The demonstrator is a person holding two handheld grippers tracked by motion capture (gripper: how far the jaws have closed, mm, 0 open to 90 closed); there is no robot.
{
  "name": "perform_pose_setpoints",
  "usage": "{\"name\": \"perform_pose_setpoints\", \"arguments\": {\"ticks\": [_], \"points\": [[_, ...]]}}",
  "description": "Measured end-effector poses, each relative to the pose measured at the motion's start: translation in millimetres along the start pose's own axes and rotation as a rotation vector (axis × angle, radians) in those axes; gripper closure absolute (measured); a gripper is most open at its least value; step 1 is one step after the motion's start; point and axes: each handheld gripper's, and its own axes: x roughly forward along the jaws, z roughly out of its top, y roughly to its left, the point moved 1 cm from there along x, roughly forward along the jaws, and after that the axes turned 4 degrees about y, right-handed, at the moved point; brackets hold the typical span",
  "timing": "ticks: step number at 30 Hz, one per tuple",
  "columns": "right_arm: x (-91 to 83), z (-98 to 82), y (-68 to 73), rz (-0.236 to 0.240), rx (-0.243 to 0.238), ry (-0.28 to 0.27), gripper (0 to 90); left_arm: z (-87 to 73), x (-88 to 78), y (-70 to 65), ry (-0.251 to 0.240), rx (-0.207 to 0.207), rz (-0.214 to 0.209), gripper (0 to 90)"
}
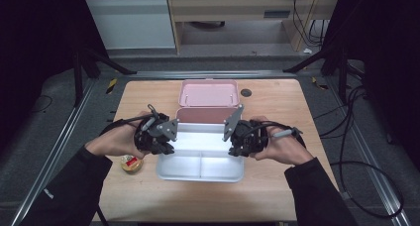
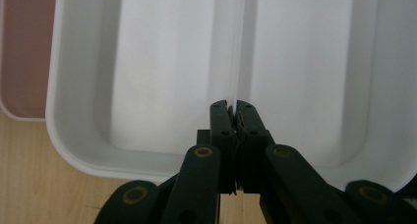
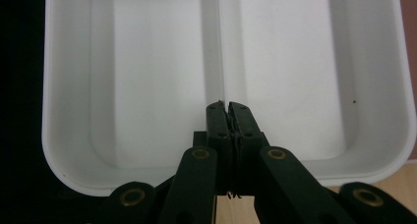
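Note:
A white divided tray (image 1: pixel 198 179) hangs between my two grippers, over the front of an open pink lunch box (image 1: pixel 208 116). My left gripper (image 1: pixel 171 147) is at the tray's left side and my right gripper (image 1: pixel 231 149) at its right side. In the left gripper view the jaws (image 2: pixel 231 106) are shut on the end of the tray's middle divider (image 2: pixel 238 47). The right gripper view has the jaws (image 3: pixel 227 106) shut the same way on the divider's other end (image 3: pixel 220 42). Both compartments (image 3: pixel 147 76) are empty.
The pink box's lid (image 1: pixel 209 93) lies open behind it on the wooden table (image 1: pixel 277 107). A small round tub (image 1: pixel 131 163) with a red and yellow top sits near my left hand. A dark round spot (image 1: pixel 246 92) is at the table's back.

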Motion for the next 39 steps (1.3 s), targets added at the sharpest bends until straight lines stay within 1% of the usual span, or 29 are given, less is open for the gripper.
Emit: {"name": "perform_pose_setpoints", "arguments": {"ticks": [2,5,9,10,11,13,17,19,20,22,23,24,27,28,30,32,35,39], "points": [[6.1,-2.5,8.1,0.017,-0.007,-0.009,89.0,-2.6,6.3,-10.0,0.005,-0.004,-0.010,87.4],[17.1,-5.5,22.1,0.042,-0.022,0.004,89.2,-5.6,16.6,-27.6,0.016,0.006,-0.021,87.8],[28.8,-10.2,38.9,0.074,-0.031,0.002,89.6,-10.3,26.7,-44.1,0.022,0.004,-0.042,87.8],[35.7,-13.2,47.2,0.076,-0.028,-0.009,89.7,-11.9,29.6,-47.7,0.022,0.005,-0.040,87.6],[35.7,-13.2,47.2,0.076,-0.028,-0.009,89.7,-13.3,32.0,-50.1,0.021,-0.003,-0.048,87.6],[44.1,-17.1,53.9,0.096,-0.018,-0.022,89.7,-17.4,40.7,-56.5,0.013,-0.015,-0.071,87.4],[59.7,-22.7,63.1,0.122,-0.016,-0.016,89.6,-22.4,59.4,-66.6,0.017,-0.016,-0.096,87.8],[66.5,-25.4,65.6,0.132,-0.019,-0.011,89.6,-25.3,68.6,-67.7,0.010,-0.016,-0.109,88.1],[70.7,-27.3,66.2,0.133,-0.016,-0.012,89.6,-27.1,74.8,-67.0,0.002,-0.027,-0.120,87.9],[80.0,-31.5,65.5,0.140,-0.011,-0.010,89.6,-29.9,89.5,-63.7,-0.002,-0.036,-0.131,87.8],[91.9,-35.7,62.6,0.145,-0.006,0.003,89.6,-30.8,96.4,-61.6,-0.002,-0.042,-0.142,87.6],[91.9,-35.7,62.6,0.145,-0.006,0.003,89.6,-31.5,102.9,-59.1,0.001,-0.045,-0.140,87.6],[107.6,-42.2,55.3,0.144,0.009,0.013,89.3,-32.6,120.3,-49.9,0.011,-0.056,-0.144,87.1],[112.4,-44.2,52.5,0.140,0.014,0.011,89.2,-32.5,125.0,-47.3,0.018,-0.056,-0.136,87.1],[120.0,-47.4,48.3,0.129,0.021,0.013,88.7,-32.1,132.0,-42.6,0.024,-0.059,-0.140,87.1],[127.9,-52.1,42.8,0.130,0.040,0.008,88.2,-31.6,137.3,-39.9,0.028,-0.062,-0.140,87.2],[134.6,-56.5,39.7,0.134,0.047,0.001,88.1,-30.2,143.5,-37.8,0.038,-0.057,-0.132,87.2],[142.2,-60.8,39.1,0.124,0.051,0.012,87.7,-28.5,151.6,-37.2,0.049,-0.053,-0.131,87.1]]}}
